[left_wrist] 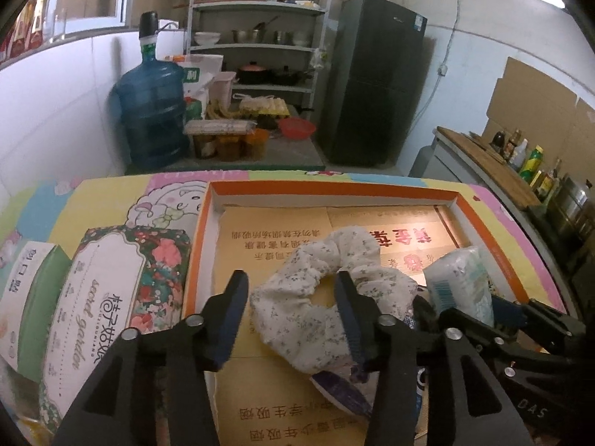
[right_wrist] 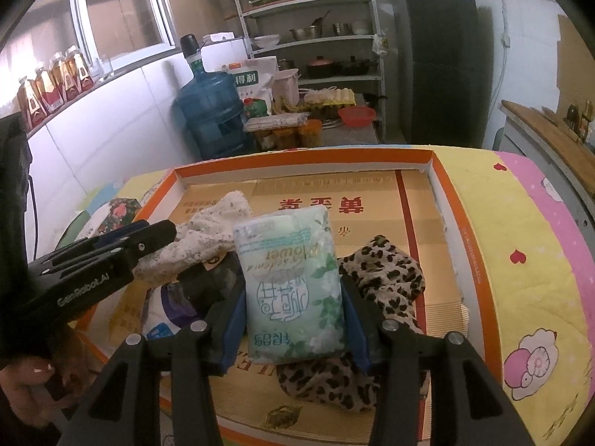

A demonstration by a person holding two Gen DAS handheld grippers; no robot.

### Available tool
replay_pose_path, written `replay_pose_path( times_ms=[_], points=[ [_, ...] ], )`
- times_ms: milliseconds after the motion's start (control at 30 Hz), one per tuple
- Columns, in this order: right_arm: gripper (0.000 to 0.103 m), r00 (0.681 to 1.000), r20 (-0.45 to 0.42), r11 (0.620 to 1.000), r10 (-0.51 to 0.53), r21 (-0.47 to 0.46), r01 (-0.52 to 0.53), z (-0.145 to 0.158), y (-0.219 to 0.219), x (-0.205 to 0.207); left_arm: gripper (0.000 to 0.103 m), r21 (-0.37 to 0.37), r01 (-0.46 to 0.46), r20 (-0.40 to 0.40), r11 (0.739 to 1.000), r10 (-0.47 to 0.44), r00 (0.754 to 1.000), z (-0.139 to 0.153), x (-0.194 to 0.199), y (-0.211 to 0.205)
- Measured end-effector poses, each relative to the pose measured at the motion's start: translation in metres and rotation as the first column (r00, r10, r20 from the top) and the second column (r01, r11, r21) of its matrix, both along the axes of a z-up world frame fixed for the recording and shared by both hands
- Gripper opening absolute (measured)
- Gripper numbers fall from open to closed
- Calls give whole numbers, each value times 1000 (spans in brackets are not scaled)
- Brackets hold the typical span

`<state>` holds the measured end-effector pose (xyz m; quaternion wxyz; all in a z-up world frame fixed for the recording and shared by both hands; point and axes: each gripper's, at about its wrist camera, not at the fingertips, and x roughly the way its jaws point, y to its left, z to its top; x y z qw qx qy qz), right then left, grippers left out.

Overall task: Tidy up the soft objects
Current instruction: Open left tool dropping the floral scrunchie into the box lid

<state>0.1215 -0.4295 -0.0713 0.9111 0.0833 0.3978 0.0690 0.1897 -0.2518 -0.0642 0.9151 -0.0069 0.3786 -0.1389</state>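
Observation:
A white flowered scrunchie (left_wrist: 297,297) lies in the orange-rimmed cardboard box (left_wrist: 372,187). My left gripper (left_wrist: 292,290) is open over it. One finger stands at the scrunchie's hole and the other is clear of the fabric on the left. My right gripper (right_wrist: 293,297) is shut on a pale green tissue pack (right_wrist: 293,290), which it holds upright over the box (right_wrist: 297,156). A leopard-print scrunchie (right_wrist: 386,282) lies under and right of the pack. The left gripper (right_wrist: 160,234) and the white scrunchie (right_wrist: 208,238) show at the left of the right wrist view.
A flowered tissue pack (left_wrist: 122,290) and a green one (left_wrist: 33,286) lie left of the box on the cartoon-print cloth. A white and purple packet (right_wrist: 167,308) sits in the box. Behind stand a water jug (left_wrist: 152,111), a shelf rack (left_wrist: 256,48) and a fridge (left_wrist: 372,81).

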Motion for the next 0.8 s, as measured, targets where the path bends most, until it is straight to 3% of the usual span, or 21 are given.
replay_pose_path(
  times_ms=[267,467,800],
  points=[
    [51,1000,5,1000,-2,7,2,-1,-1,0,54,-2,-4,2,1000,4,1000,1,-2,-2],
    [62,1000,23,1000,-13,-4,14,3,-5,-4,55,-10,0,9,1000,0,1000,4,-6,-1],
    [62,997,59,999,-42,-7,42,20,-7,-16,55,-25,18,33,1000,-17,999,17,-18,1]
  ],
)
